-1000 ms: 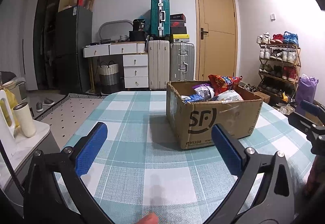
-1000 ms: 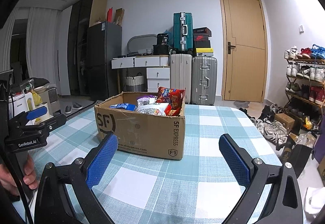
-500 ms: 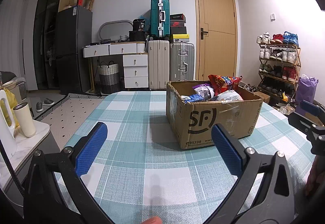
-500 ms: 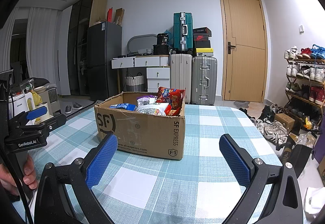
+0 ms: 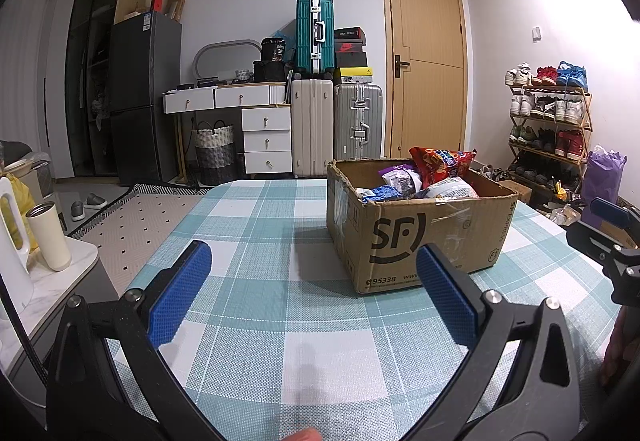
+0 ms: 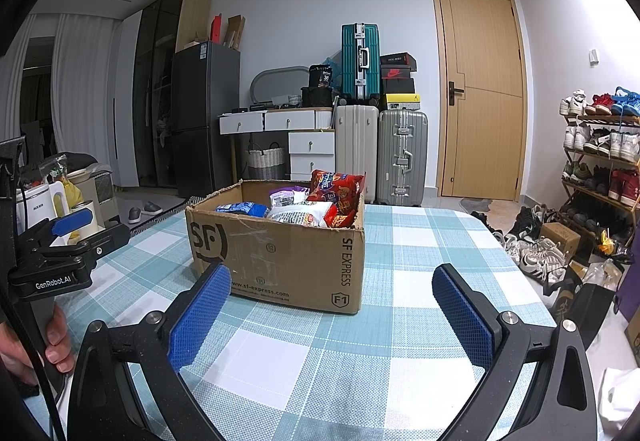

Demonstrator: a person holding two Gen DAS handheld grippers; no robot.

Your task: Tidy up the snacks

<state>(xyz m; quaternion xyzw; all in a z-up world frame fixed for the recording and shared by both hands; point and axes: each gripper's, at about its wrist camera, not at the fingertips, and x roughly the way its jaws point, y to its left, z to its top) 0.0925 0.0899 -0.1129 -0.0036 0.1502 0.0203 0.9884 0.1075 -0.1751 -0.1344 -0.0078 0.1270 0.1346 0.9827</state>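
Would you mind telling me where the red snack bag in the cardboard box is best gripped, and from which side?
Grip the red snack bag by its upper edge, coming down from above. It stands nearly upright at the back of the cardboard box, its top poking above the rim, while other packets crowd its lower part and the box walls block a sideways approach. The open right gripper is probably better placed.

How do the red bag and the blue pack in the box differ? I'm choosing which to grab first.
The red bag stands upright at the box's far right corner, poking well above the rim; the blue pack lies low and flat on the left side, barely above the rim. The red bag looks larger than the blue pack. Both sit among other snacks in the open box, and neither open gripper touches them.
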